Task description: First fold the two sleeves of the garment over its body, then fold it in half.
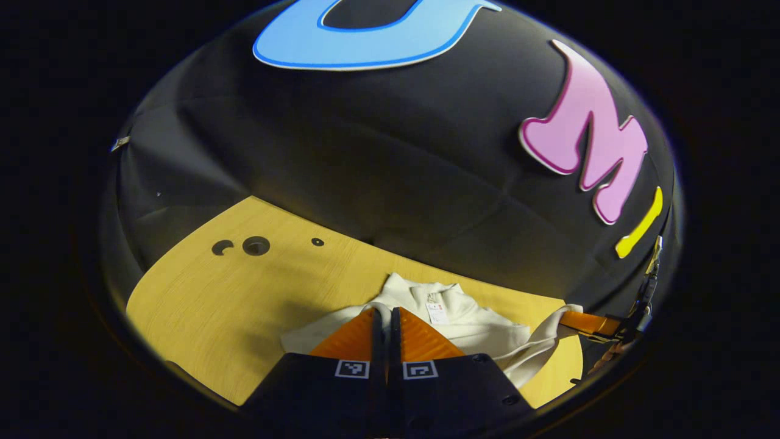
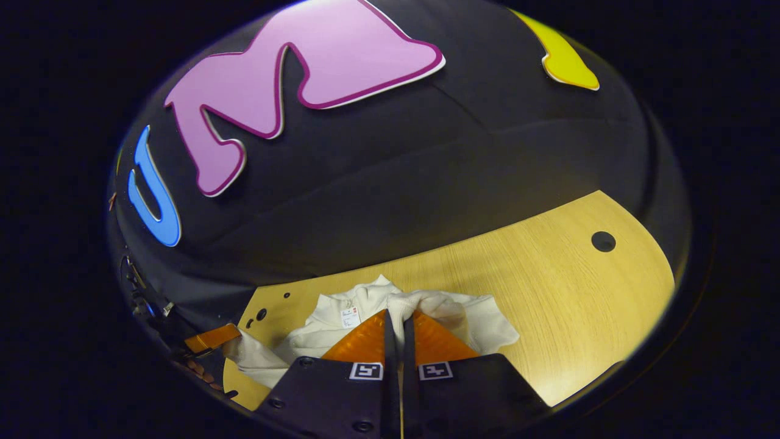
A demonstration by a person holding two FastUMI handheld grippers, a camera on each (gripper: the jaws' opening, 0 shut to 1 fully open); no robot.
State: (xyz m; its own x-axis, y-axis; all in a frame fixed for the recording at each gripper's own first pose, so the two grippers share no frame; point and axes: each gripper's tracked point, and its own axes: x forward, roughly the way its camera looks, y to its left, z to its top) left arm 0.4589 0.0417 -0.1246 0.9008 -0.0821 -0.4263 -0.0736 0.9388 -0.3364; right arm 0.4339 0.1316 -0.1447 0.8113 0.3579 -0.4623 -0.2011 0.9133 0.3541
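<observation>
Cream garment [image 1: 469, 323] lies bunched, seemingly partly lifted, on table.

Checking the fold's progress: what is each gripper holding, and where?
Both hold the white garment: the left gripper and right gripper each pinch a bunched fold of cloth.

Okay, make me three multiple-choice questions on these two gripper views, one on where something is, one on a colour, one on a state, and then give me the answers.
1. Where does the garment lie?
A. on the wooden table
B. on the floor
C. on a chair

2. What colour is the garment?
A. red
B. cream-white
C. dark blue

3. How do the right gripper's fingers stand?
A. wide apart
B. closed on the garment's cloth
C. closed on a cup

Answers:
1 A: the cream-white cloth garment rests on the yellow wooden table.
2 B: its cloth is cream-white in both views.
3 B: the right gripper pinches a fold of cloth.
</observation>
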